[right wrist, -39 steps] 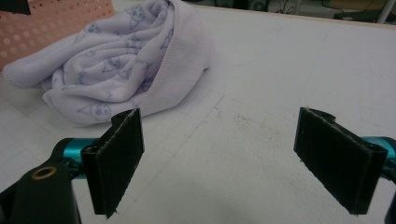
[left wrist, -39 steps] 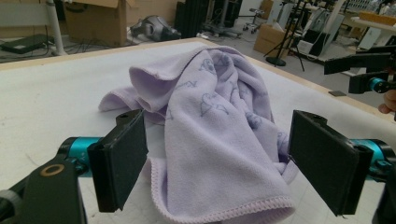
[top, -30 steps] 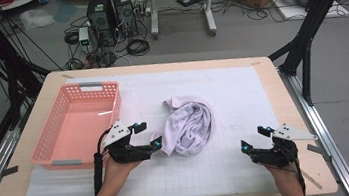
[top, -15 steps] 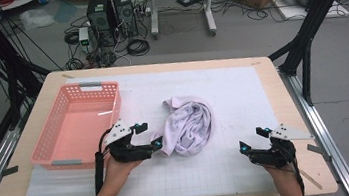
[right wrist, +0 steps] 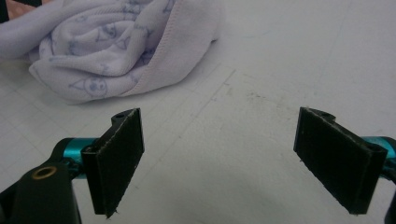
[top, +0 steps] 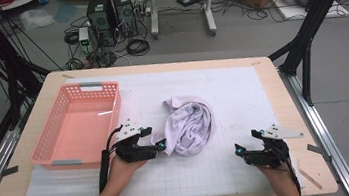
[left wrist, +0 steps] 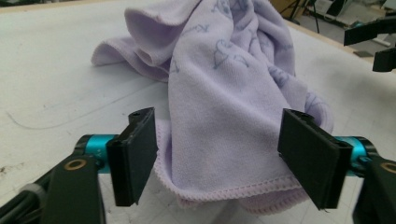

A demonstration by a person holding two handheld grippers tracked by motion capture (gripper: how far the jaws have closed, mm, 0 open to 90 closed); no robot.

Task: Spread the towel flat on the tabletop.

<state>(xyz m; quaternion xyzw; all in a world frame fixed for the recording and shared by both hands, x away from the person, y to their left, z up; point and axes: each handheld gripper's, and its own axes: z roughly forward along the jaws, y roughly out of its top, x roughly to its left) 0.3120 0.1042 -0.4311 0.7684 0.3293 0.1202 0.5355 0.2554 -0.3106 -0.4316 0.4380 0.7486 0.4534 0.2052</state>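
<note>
My left tongs (left wrist: 224, 158), just closing, straddle the lilac towel's (top: 191, 126) hem unpinched; my right tongs (top: 239, 151) gape at four o'clock.

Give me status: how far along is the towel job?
Done: little; the lilac towel lies crumpled on the mat, and the pink basket holds nothing.
In hand: the left gripper straddles the towel's hemmed edge; its fingers have just been closing but don't press yet. The right gripper is open over bare mat.
Left: grip, lift, and probably move it to the basket.
</note>
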